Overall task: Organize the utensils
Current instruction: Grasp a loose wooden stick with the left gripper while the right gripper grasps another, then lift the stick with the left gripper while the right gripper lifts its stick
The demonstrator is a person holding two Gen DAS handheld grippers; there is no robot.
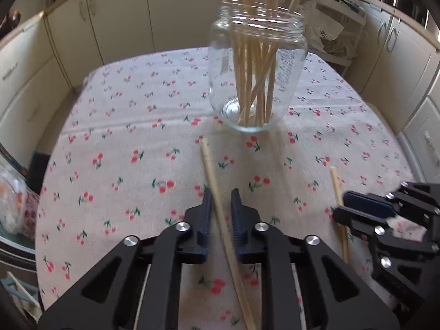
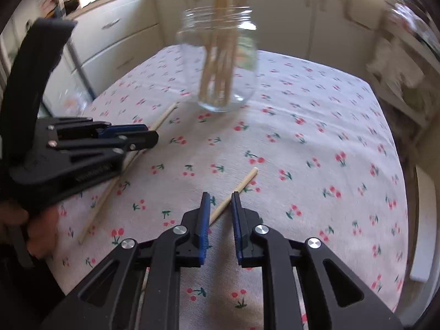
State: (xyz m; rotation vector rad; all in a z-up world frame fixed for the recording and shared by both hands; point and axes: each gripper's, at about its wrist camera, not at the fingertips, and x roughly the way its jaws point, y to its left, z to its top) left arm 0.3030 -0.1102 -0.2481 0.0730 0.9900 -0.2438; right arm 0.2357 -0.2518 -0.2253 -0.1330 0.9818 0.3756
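A clear glass jar [image 1: 257, 77] holding several wooden chopsticks stands on the cherry-print tablecloth [image 1: 137, 137]; it also shows in the right wrist view [image 2: 220, 63]. My left gripper [image 1: 221, 195] is open, its fingers on either side of a loose chopstick [image 1: 217, 192] lying on the cloth. My right gripper [image 2: 220, 196] is open astride a second loose chopstick [image 2: 242, 185]. The right gripper shows at the right of the left wrist view [image 1: 368, 206] beside that chopstick [image 1: 339, 206]. The left gripper [image 2: 143, 136] and its chopstick [image 2: 104, 192] show at the left of the right wrist view.
Cream kitchen cabinets [image 1: 110, 13] surround the table. A shelf rack with plastic bags [image 1: 330, 33] stands behind the jar at the right. A plastic bag [image 1: 11, 203] lies off the table's left edge.
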